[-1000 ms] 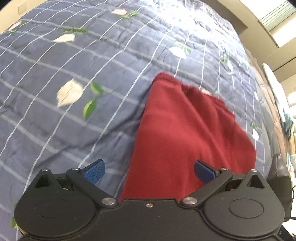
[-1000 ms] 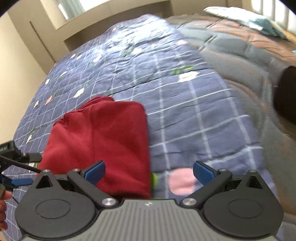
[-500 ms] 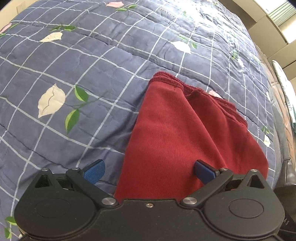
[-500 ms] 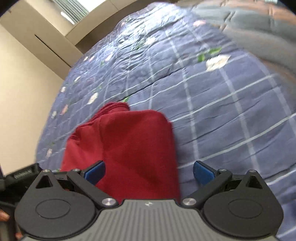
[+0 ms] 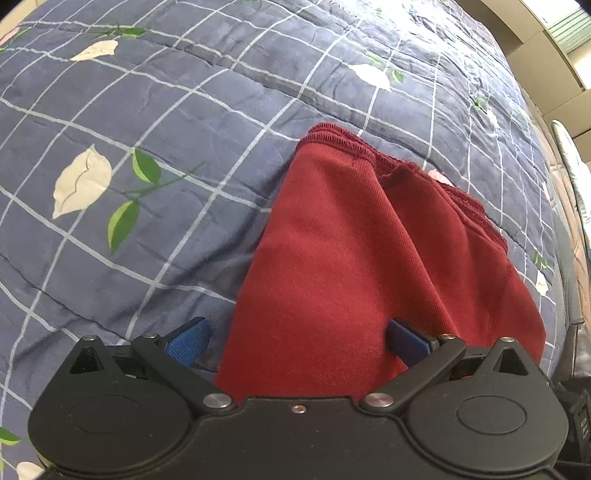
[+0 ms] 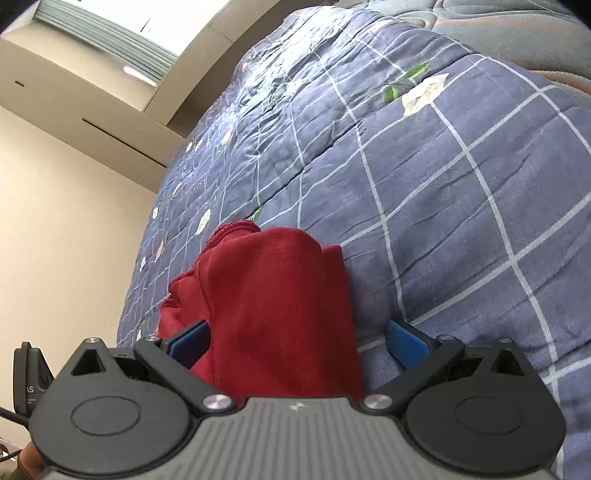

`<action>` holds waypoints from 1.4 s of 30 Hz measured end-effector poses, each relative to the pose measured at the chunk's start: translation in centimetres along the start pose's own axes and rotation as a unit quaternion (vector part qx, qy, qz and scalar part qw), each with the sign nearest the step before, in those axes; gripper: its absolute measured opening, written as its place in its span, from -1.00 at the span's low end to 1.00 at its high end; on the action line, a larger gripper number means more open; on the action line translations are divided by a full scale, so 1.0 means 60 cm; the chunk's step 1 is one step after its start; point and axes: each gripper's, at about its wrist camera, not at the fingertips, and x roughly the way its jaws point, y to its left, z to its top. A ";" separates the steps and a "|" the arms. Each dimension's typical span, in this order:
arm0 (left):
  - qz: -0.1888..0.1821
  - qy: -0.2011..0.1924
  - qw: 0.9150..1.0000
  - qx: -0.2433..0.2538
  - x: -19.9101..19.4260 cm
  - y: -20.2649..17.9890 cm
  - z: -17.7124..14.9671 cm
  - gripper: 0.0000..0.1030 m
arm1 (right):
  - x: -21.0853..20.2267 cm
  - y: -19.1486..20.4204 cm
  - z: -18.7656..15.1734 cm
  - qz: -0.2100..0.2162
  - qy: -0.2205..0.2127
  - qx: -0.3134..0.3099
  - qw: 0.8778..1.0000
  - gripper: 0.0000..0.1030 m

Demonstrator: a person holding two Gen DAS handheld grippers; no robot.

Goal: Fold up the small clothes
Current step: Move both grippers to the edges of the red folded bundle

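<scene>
A small dark red knit garment (image 5: 354, 258) lies folded on the blue checked quilt; it also shows in the right wrist view (image 6: 273, 306). My left gripper (image 5: 295, 338) is open, its blue fingertips straddling the garment's near left edge, low over it. My right gripper (image 6: 297, 341) is open, its fingertips straddling the garment's near right edge. Neither holds cloth. The garment's nearest hem is hidden behind both gripper bodies.
The blue quilt (image 5: 166, 110) with white grid lines and leaf prints covers the bed around the garment. A grey-brown bedspread (image 6: 517, 26) lies past the quilt on the far right. A beige wall (image 6: 66, 229) stands to the left of the bed. The left gripper's dark body (image 6: 29, 373) shows at the right wrist view's left edge.
Both grippers have moved closer to and lower over the red garment, the right one swinging left so the garment sits between its fingers. Both stayed open.
</scene>
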 end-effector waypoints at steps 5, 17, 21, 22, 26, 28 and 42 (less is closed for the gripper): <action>-0.014 -0.001 1.000 0.009 0.002 0.000 -0.001 0.99 | -0.003 -0.003 0.002 0.003 -0.002 0.013 1.000 1.00; -0.030 -0.009 0.996 0.078 -0.005 -0.017 -0.002 0.99 | -0.004 0.014 0.019 -0.033 0.011 0.021 0.999 0.59; -0.036 -0.018 0.992 0.123 -0.012 -0.031 -0.015 0.99 | -0.005 0.011 0.016 -0.042 0.005 0.026 0.999 0.48; -0.037 -0.019 0.991 0.128 -0.012 -0.031 -0.017 0.99 | -0.004 0.013 0.016 -0.045 0.005 0.024 0.999 0.47; -0.047 -0.017 0.991 0.124 -0.013 -0.026 -0.014 0.99 | -0.001 0.017 0.013 -0.056 0.006 0.018 0.998 0.46; -0.048 -0.015 0.990 0.128 -0.013 -0.027 -0.015 0.99 | -0.001 0.019 0.013 -0.059 0.007 0.016 0.998 0.46; -0.037 -0.010 0.991 0.129 -0.008 -0.035 -0.014 0.99 | 0.009 0.047 0.009 -0.077 0.010 0.006 0.997 0.28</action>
